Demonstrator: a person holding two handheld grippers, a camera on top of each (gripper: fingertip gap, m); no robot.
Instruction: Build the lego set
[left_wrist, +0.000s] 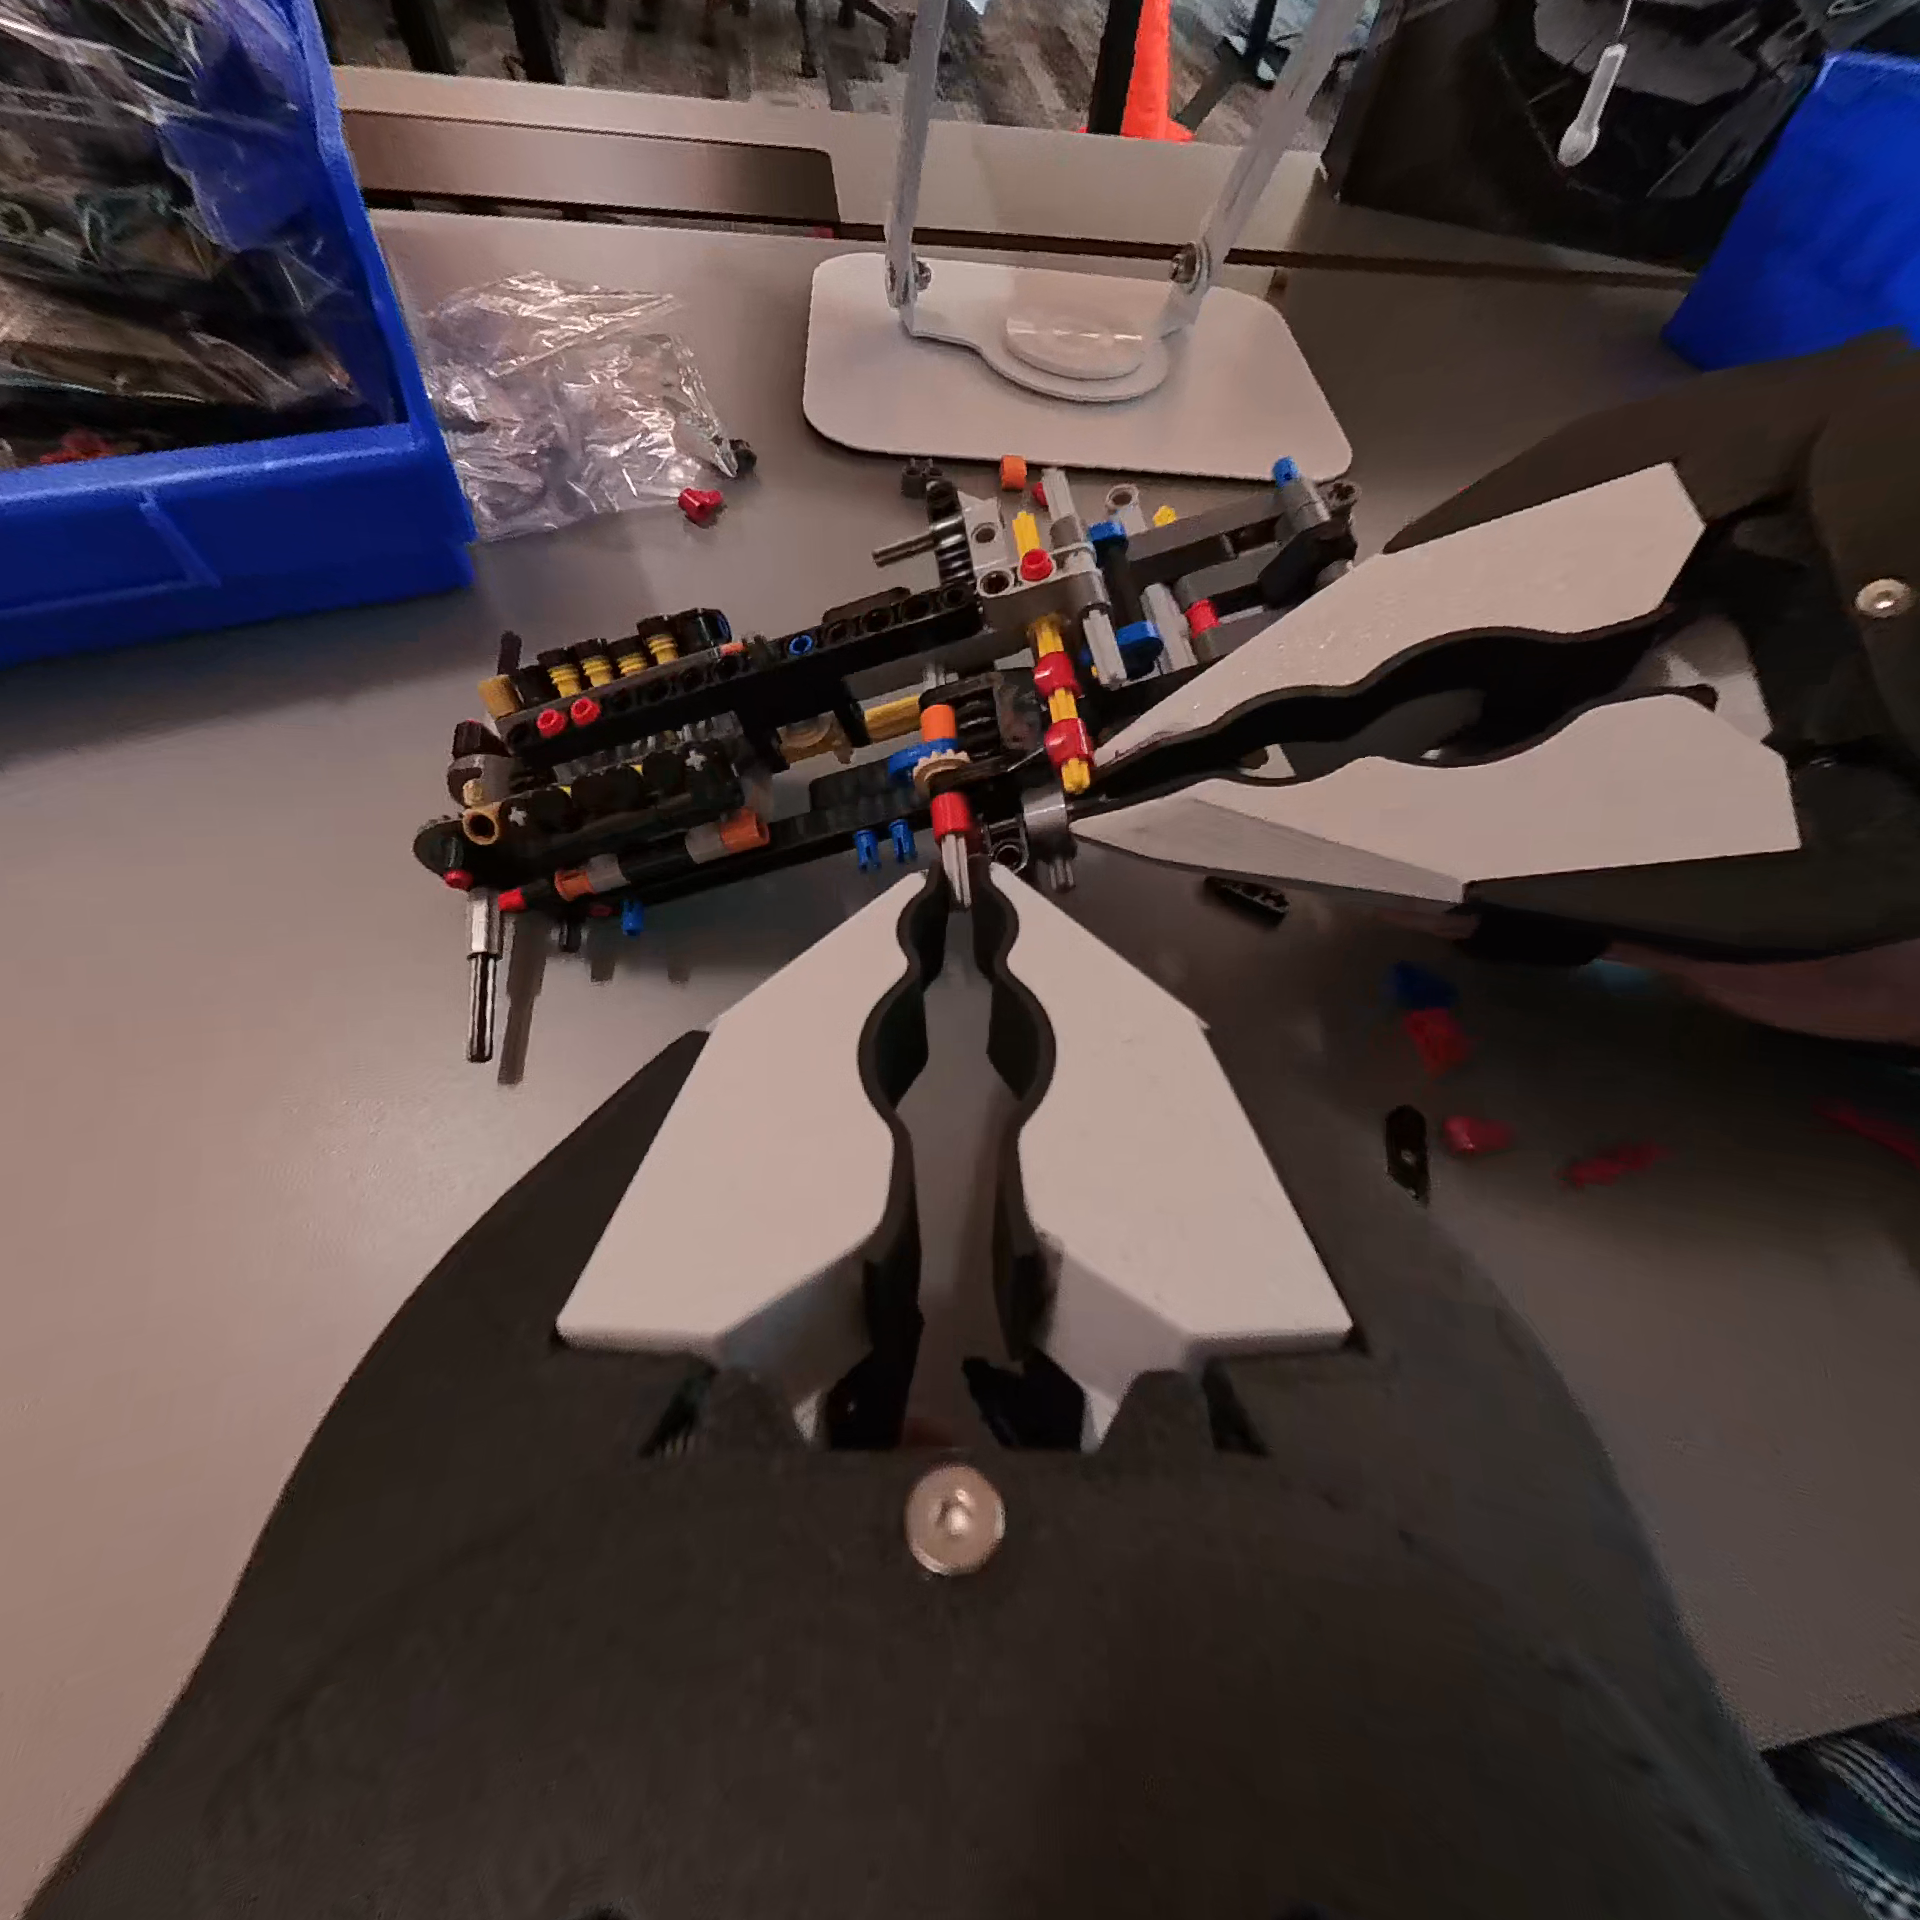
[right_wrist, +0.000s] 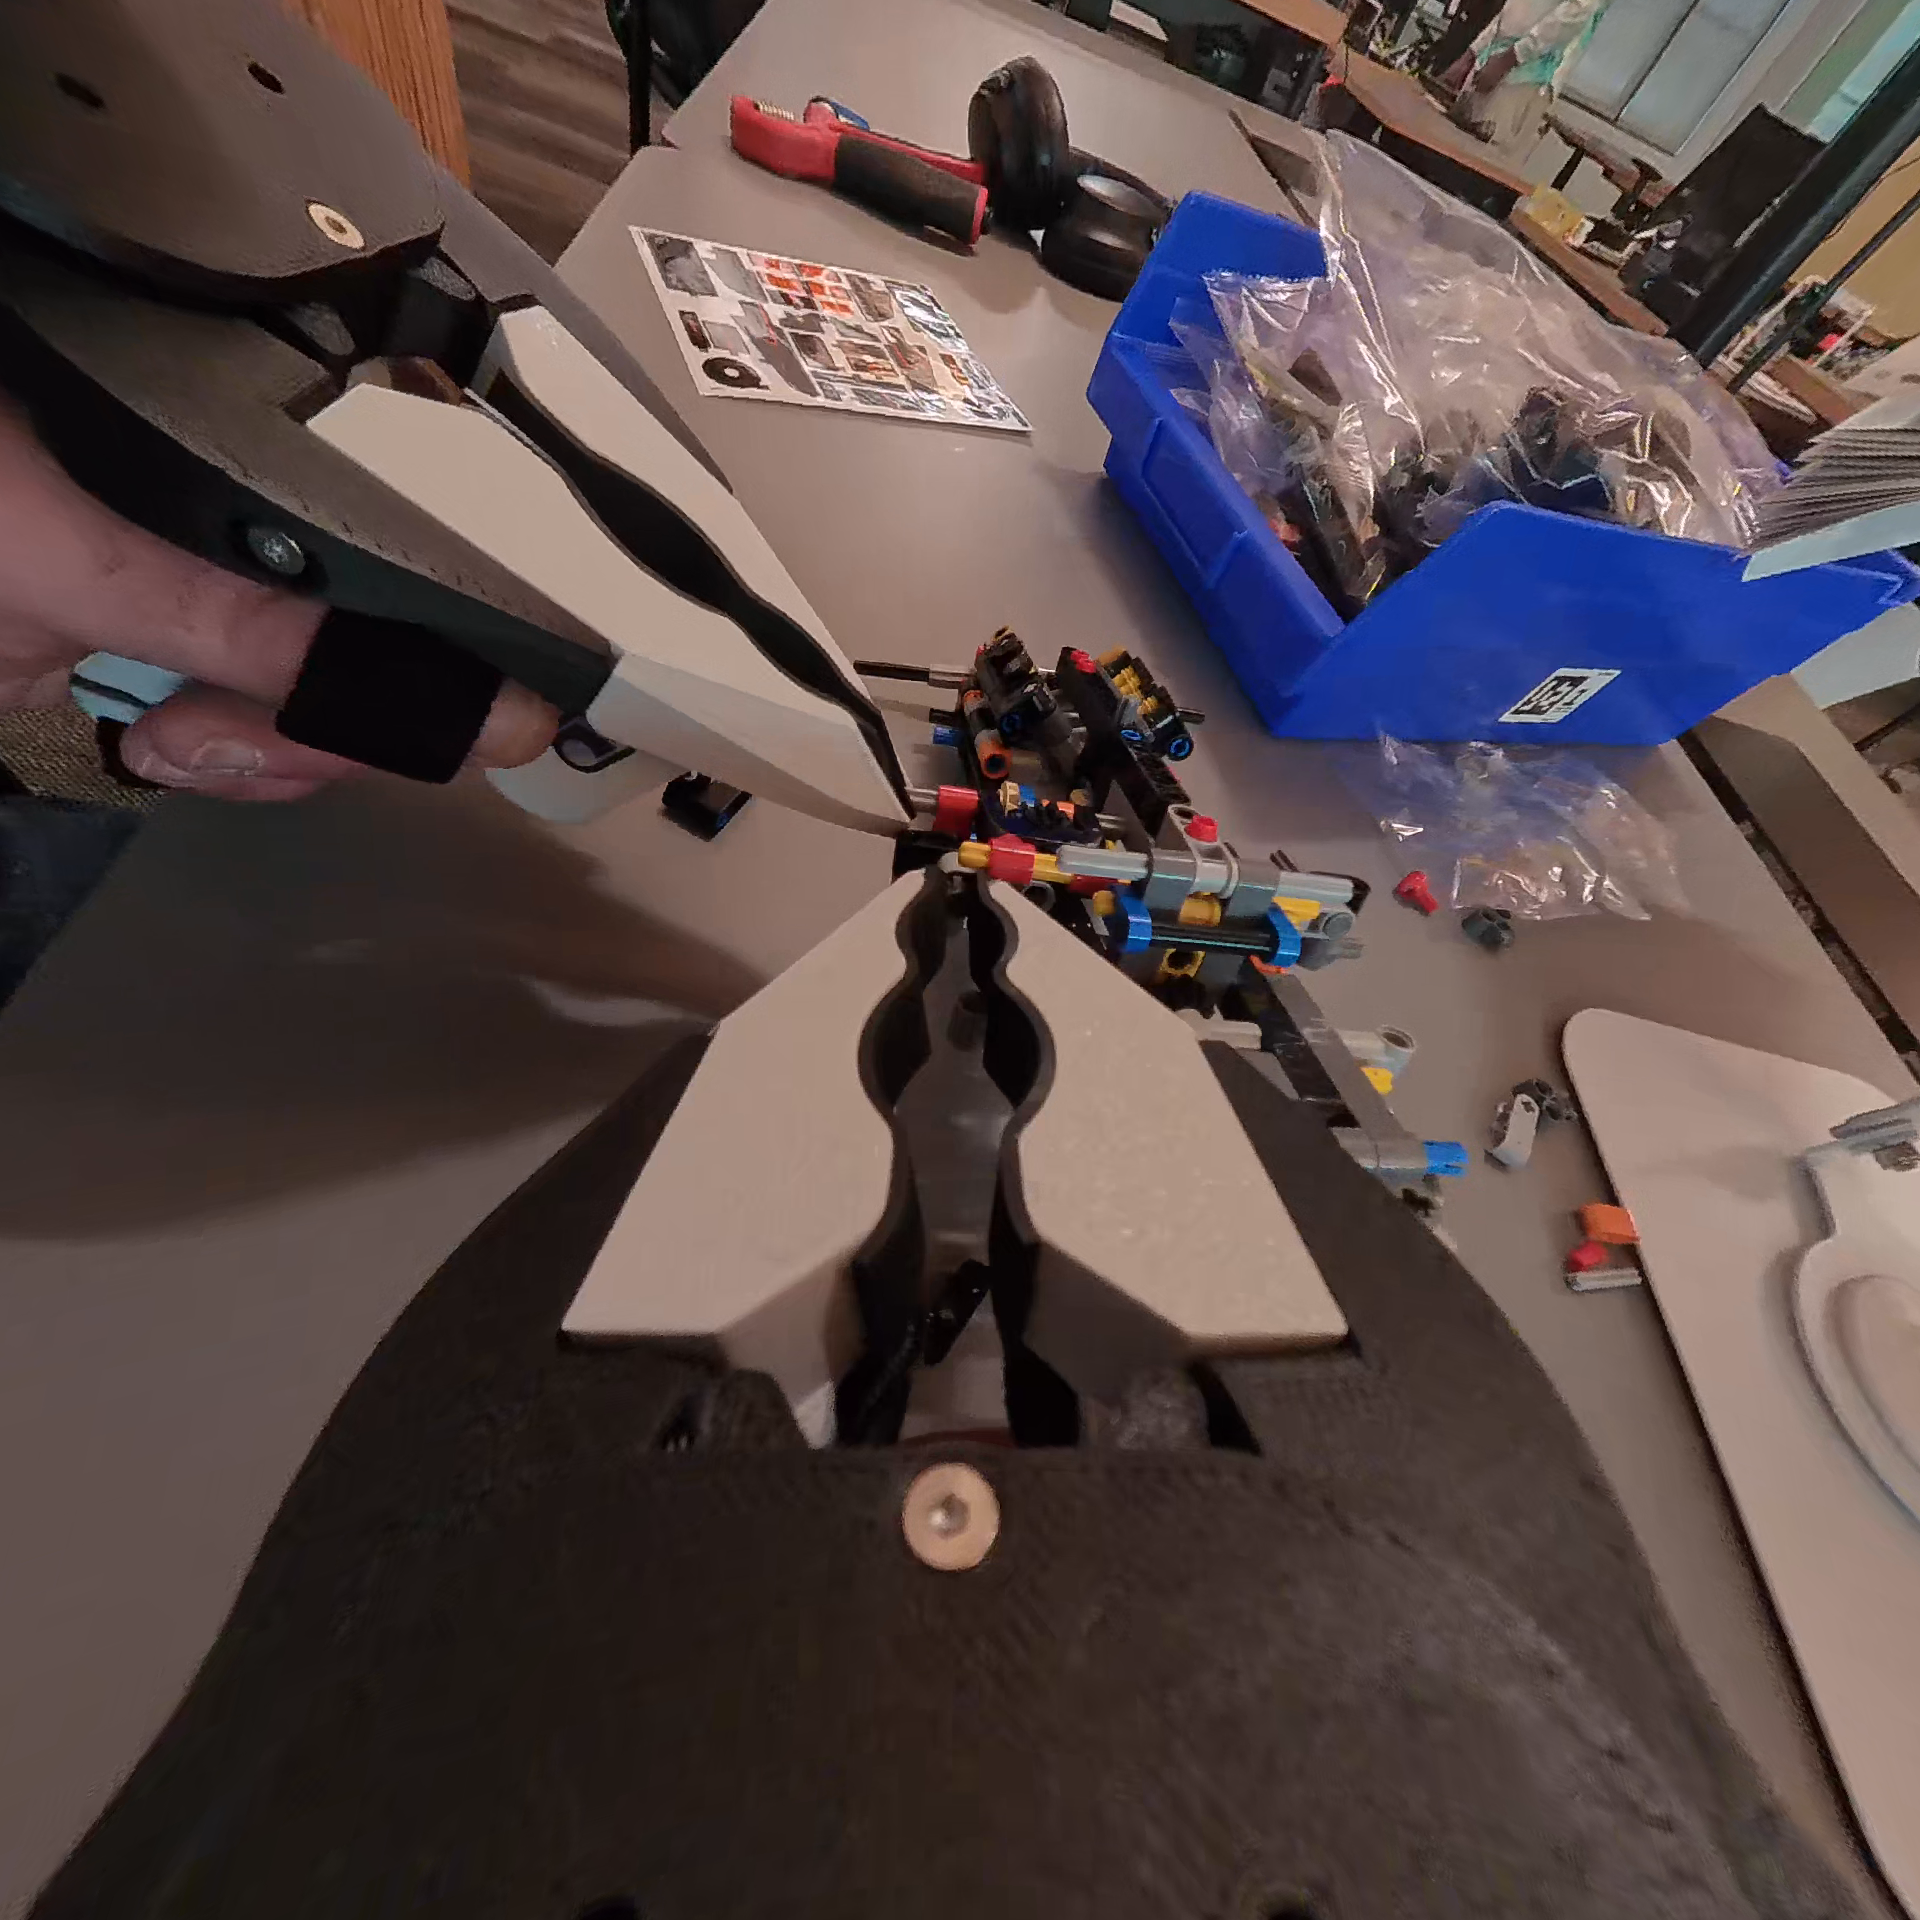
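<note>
One half-built lego model of black beams with red, yellow and blue pins (left_wrist: 790, 727) lies on my grey desk (left_wrist: 208, 935), between two blue plastic bins: one bag-filled bin (left_wrist: 208, 499) on its left, a second bin corner (left_wrist: 1808, 239) at the far right. Three red loose pieces (left_wrist: 1475, 1132) lie near my right side. My left tongs (left_wrist: 961, 883) are pinched onto a thin grey axle (left_wrist: 958, 868) sticking out of the model's near edge. My right tongs (right_wrist: 956, 894) reach in level from the right, nearly closed on the model's end; what they pinch I cannot tell.
</note>
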